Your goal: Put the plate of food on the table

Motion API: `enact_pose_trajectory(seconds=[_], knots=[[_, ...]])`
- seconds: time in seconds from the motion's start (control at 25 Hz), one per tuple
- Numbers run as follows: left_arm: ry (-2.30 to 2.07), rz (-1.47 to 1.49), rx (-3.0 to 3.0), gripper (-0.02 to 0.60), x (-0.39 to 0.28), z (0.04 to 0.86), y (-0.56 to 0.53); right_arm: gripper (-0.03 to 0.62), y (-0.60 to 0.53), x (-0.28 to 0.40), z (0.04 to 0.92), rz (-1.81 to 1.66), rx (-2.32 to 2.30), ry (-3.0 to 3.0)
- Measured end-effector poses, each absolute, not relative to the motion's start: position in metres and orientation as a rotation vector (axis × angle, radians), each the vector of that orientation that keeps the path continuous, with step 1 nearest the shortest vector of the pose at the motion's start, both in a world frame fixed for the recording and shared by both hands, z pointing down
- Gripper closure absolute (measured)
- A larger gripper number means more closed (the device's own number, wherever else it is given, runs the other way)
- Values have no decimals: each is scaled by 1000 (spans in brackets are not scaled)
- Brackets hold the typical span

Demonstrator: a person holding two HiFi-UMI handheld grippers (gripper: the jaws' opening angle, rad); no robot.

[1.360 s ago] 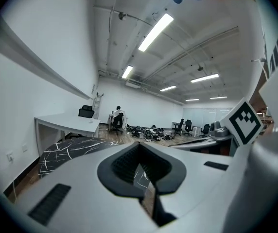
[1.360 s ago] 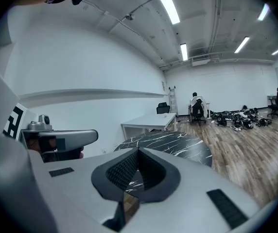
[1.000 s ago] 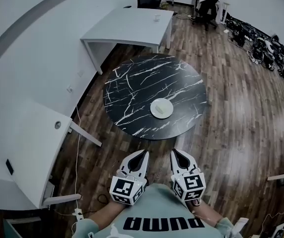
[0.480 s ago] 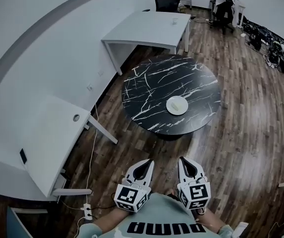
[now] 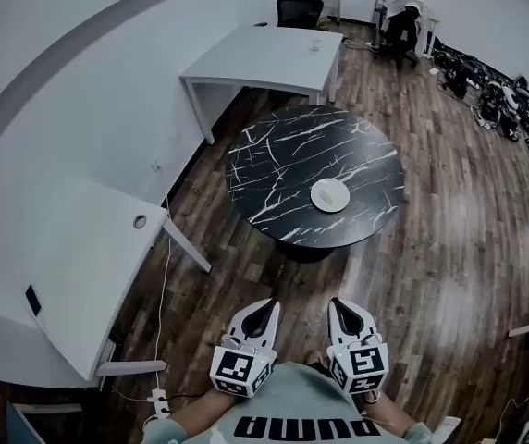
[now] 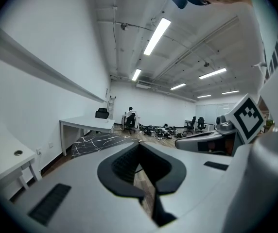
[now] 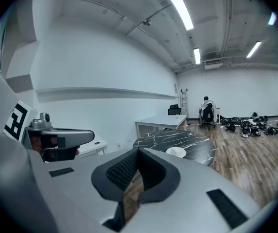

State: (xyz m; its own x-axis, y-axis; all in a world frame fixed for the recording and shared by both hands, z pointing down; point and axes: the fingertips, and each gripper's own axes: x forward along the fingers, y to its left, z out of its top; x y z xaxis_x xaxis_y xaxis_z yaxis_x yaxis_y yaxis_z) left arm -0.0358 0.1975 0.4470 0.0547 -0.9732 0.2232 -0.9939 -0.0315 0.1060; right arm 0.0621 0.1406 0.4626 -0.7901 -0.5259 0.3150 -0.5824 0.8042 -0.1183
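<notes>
Plate point(image 5: 329, 195) sits mid-frame in the head view. Wooden floor point(image 5: 449, 248) fills the right side. A long white bench point(image 5: 264, 58) stands at upper middle. Nearer, the round black marble bench point(image 5: 274, 155) carries the white plate right of its centre. Low in the frame, well apart from the plate, the left claw point(image 5: 266, 305) and right claw point(image 5: 338, 303) each have their jaws together, empty.

The plate point(image 5: 329, 195) is small, round and white, and it lies flat on the round black table point(image 5: 283, 160), whose top is veined with white like marble. It sits a little off the middle of that top, toward my right and the nearer side, well inside the rim. I cannot make out what, if anything, lies on it.
</notes>
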Motion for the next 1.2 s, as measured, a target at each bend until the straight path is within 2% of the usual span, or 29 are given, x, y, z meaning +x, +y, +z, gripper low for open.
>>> enact_pose_trajectory(seconds=[0.68, 1.2], knots=[[-1850, 49, 2232, 575, -71, 467, 242, 586, 205, 40, 475, 327, 1053, -2601], [-1886, 106, 2250, 575, -87, 469, 255, 586, 218, 19, 487, 339, 1056, -2622]])
